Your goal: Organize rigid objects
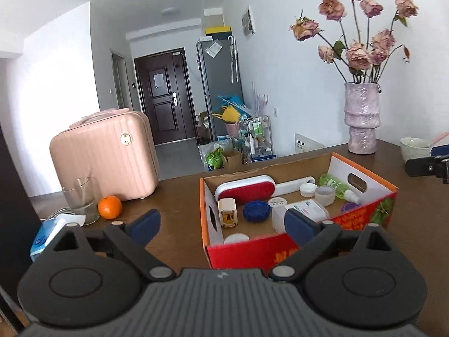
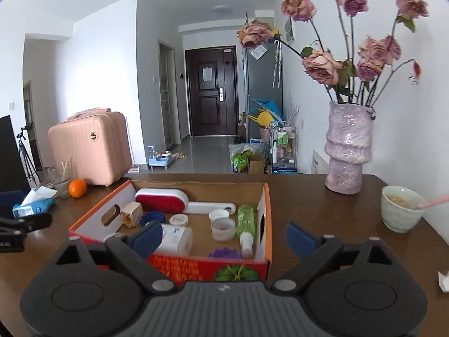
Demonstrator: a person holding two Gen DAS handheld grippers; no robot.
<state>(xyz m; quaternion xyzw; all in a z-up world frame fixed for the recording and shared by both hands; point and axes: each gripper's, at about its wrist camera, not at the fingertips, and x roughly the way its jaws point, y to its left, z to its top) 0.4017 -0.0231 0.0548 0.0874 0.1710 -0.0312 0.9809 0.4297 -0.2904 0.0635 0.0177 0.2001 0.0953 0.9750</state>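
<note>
On the brown table sits the open box, red and orange outside with print too blurred to read. Inside lie a red brush, a green bottle, a white bottle whose label cannot be read, a blue lid, a purple lid and a small jar. The left gripper and right gripper both stand spread wide, empty, before the box. Beside it: an orange, a pink case, a vase and a cup.
</note>
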